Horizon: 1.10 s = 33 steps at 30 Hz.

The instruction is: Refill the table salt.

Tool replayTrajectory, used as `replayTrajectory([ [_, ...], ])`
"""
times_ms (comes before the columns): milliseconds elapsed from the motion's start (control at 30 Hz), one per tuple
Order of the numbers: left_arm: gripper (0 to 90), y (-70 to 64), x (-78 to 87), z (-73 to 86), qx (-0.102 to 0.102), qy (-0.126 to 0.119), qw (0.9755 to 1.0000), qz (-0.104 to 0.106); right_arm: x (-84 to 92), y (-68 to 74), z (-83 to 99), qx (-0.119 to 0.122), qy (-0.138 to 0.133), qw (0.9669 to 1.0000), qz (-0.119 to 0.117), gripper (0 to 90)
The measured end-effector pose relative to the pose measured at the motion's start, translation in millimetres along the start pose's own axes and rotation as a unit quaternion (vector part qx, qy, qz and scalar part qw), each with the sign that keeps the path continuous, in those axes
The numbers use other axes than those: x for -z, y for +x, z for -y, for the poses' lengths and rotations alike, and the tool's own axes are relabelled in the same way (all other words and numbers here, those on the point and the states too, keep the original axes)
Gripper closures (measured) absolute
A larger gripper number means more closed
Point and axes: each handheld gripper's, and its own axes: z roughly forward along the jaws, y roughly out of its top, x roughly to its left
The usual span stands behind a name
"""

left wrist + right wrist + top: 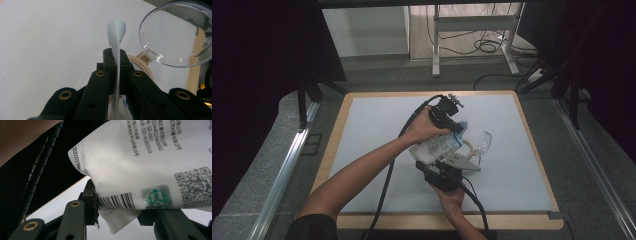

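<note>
A white pouch (438,146) with a barcode and printed text hangs above the middle of the table, held at both ends. My left gripper (458,128) is shut on its thin top edge (116,50), which curls up between the jaws. From below, my right gripper (438,160) is shut on the pouch's bottom corner (117,207), and the pouch body (150,160) bulges above the jaws. Just right of the pouch stands a beige ring-shaped rim (468,148) with a clear round hinged lid (482,140) tilted open; the lid (175,32) and ring (143,65) lie just beyond the left jaws.
The pale blue mat (377,125) covers the wooden table (339,120), with free room on all sides of the hands. Black cables (388,175) trail from both grippers toward the near edge. A desk frame and floor cables (484,45) stand beyond the table.
</note>
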Motion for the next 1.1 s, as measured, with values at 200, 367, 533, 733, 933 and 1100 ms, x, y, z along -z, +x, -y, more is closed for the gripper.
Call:
replayTrajectory([
  [200, 89.5, 5.1, 3.9, 0.3, 0.007, -0.002, 0.9999, 0.013, 2.8, -1.4, -0.4, 0.006, -0.003, 0.9999, -0.011, 59.8],
  [367, 89.5, 4.0, 3.0, 0.4, 0.002, 0.003, 0.9999, 0.011, 5.0, -0.4, -1.1, -0.006, -0.008, 0.9997, -0.023, 59.8],
  [533, 89.5, 5.7, 0.0, 0.4, 0.003, 0.007, 0.9999, 0.013, 6.6, -1.2, -1.2, -0.005, -0.009, 0.9996, -0.025, 59.9],
  [733, 89.5, 5.9, -2.9, -0.8, 0.001, 0.007, 0.9998, 0.018, 10.3, -2.6, -4.2, -0.011, -0.019, 0.9991, -0.037, 60.2],
  [933, 89.5, 5.0, -5.9, -1.6, 0.001, 0.007, 0.9999, 0.016, 11.7, -3.8, -5.2, -0.014, -0.024, 0.9988, -0.041, 60.4],
  [1100, 89.5, 6.0, -7.7, -1.8, 0.001, 0.008, 0.9999, 0.014, 10.6, -4.7, -5.2, -0.007, -0.019, 0.9993, -0.032, 60.5],
])
